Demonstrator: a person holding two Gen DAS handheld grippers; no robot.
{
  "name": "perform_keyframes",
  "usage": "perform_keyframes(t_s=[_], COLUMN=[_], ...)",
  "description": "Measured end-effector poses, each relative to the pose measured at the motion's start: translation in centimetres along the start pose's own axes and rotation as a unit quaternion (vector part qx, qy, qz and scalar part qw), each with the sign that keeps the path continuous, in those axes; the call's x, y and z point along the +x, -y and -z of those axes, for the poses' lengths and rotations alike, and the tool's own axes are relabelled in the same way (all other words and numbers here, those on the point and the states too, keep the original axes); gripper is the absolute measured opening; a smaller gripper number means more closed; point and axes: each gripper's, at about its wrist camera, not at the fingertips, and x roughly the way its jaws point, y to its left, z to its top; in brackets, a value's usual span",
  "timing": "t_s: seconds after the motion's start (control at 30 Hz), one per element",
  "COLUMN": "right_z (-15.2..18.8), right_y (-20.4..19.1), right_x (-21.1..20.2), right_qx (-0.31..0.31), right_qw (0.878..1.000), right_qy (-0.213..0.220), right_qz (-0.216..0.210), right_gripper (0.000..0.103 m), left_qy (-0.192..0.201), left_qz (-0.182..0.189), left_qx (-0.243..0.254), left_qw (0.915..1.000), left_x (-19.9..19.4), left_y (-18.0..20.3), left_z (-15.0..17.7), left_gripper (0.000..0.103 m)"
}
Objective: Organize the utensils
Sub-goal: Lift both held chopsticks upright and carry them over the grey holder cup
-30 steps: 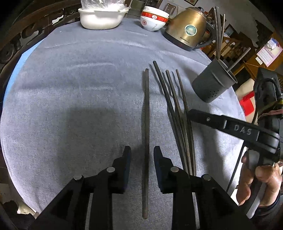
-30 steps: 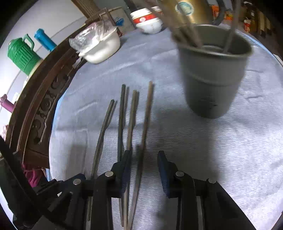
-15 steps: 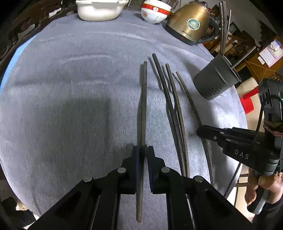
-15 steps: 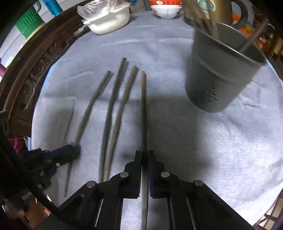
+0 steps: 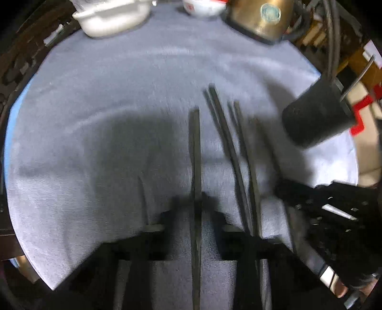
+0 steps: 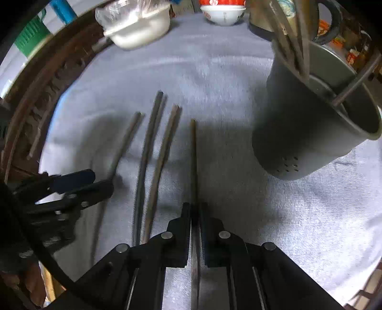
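Left gripper (image 5: 197, 200) jaws clamped on one dark chopstick (image 5: 196, 147) (frame blurred). Right gripper (image 6: 195, 209) jaws clamped on another chopstick (image 6: 193, 152), two loose chopsticks (image 6: 152, 152) on the cloth-covered bench (image 6: 214, 71) just left of them, grey utensil cup (image 6: 308, 128) ahead-right.

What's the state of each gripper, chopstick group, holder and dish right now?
left gripper: shut on a chopstick.
right gripper: shut on a chopstick.
left-held chopstick: clamped between the pads.
right-held chopstick: clamped between the pads.
loose chopsticks: lying on the cloth, ungripped.
grey holder: upright, several chopsticks already inside.
white dish: covered with plastic wrap.
kettle: standing at the far edge.
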Motion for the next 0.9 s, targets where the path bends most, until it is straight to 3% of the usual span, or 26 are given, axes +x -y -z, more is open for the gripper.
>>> perform_keyframes(t_s=[0.17, 0.27, 0.4, 0.47, 0.5, 0.57, 0.67, 0.73, 0.83, 0.9], right_z=[1.1, 1.3, 0.5, -0.9, -1.3, -1.9, -2.4, -2.1, -1.0, -0.1], right_y=[0.5, 1.5, 2.2, 2.2, 2.4, 2.1, 1.0, 0.9, 1.1, 1.3], right_x=[-0.3, -0.3, 0.4, 1.0, 1.2, 1.4, 1.7, 1.4, -0.7, -2.8], right_qx=[-0.037, -0.034, -0.034, -0.027, -0.026, -0.039, -0.064, -0.06, -0.042, -0.026], right_qw=[0.999, 0.999, 0.998, 0.997, 0.997, 0.996, 0.995, 0.996, 0.999, 0.998], right_qy=[-0.026, -0.042, -0.058, -0.067, -0.072, -0.079, -0.077, -0.064, -0.014, 0.037], right_qz=[0.017, 0.006, 0.011, 0.005, 0.003, 0.012, 0.025, 0.011, -0.014, -0.033], right_gripper=[0.008, 0.009, 0.01, 0.01, 0.01, 0.007, 0.006, 0.006, 0.006, 0.006], left_qy=[-0.023, -0.044, -0.06, -0.063, -0.063, -0.062, -0.065, -0.05, 0.002, 0.064], left_qz=[0.019, 0.022, 0.018, 0.009, 0.002, -0.001, 0.026, 0.047, 0.064, 0.077], left_qx=[-0.002, 0.0, 0.0, 0.01, 0.016, 0.024, 0.008, -0.01, -0.026, -0.038], left_qw=[0.9996, 0.9988, 0.998, 0.9979, 0.9979, 0.9978, 0.9975, 0.9976, 0.9976, 0.9942], left_x=[-0.2, -0.2, 0.6, 0.7, 0.8, 0.8, 0.5, -0.5, -2.9, -5.4], left_y=[-1.0, -1.2, -0.6, -0.3, -0.1, 0.2, -0.7, -2.0, -2.7, -3.1], left_z=[1.0, 0.8, -1.2, -1.9, -2.1, -1.8, -1.8, -1.2, -0.4, 0.0], left_gripper=[0.005, 0.006, 0.025, 0.024, 0.007, 0.005, 0.005, 0.005, 0.005, 0.005])
